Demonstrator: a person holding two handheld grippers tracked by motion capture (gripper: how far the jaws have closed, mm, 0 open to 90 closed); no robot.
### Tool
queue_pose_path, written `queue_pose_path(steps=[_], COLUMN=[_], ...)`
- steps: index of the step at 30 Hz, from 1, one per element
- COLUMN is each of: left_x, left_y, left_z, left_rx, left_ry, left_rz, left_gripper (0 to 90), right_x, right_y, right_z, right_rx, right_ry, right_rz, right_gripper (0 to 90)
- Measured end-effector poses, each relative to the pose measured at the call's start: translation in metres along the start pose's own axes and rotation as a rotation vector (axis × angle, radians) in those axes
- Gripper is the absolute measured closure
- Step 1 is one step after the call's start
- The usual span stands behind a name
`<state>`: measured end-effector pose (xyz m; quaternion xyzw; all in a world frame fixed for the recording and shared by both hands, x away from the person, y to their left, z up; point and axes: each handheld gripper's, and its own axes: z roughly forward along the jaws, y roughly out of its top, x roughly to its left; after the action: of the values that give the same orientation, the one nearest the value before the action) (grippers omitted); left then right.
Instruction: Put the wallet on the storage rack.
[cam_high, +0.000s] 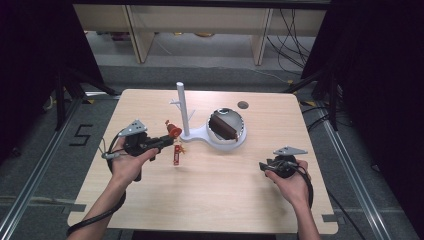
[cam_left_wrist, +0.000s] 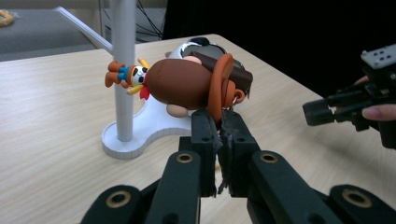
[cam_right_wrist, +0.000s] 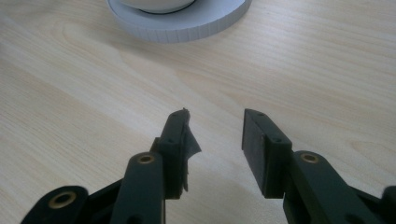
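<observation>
Floor marking "5" (cam_high: 81, 134) left of table (cam_high: 210, 200), left tool (cam_left_wrist: 219, 121) clamping toy keychain (cam_left_wrist: 187, 84)

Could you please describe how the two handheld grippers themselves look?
Both are black. The left gripper has two flat, blocky jaws on arms with brass-coloured rivets, and torn black padding on the jaws. The right gripper is built the same, with frayed padding on one jaw. Each carries a grey three-cornered plate and trails a black cable.
</observation>
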<state>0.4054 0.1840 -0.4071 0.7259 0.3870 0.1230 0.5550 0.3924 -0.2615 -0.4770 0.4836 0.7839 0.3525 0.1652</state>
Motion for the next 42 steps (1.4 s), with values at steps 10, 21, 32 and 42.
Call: queue_pose_path(steps=[10,21,32,42], left_x=[0.011,0.021,0.031,0.035], left_y=[0.005,0.010,0.021,0.034], left_z=[-0.012,-0.018,-0.019,-0.014], left_rx=[-0.055,-0.108,-0.154,-0.173], left_ry=[0.049,0.108,0.147,0.156], left_rz=[-0.042,-0.062,-0.076,-0.079], left_gripper=[84.3,84.3,84.3,84.3], right_x=[0.002,0.003,0.003,0.005], right_y=[-0.001,-0.001,-0.002,-0.002], right_z=[0.001,0.002,0.002,0.003], right_rx=[-0.009,-0.005,-0.005,0.010], right_ry=[-0.015,-0.003,-0.019,-0.008], right_rz=[0.008,0.007,-0.015,0.019], right_gripper=[61.7,61.4,61.3,61.2])
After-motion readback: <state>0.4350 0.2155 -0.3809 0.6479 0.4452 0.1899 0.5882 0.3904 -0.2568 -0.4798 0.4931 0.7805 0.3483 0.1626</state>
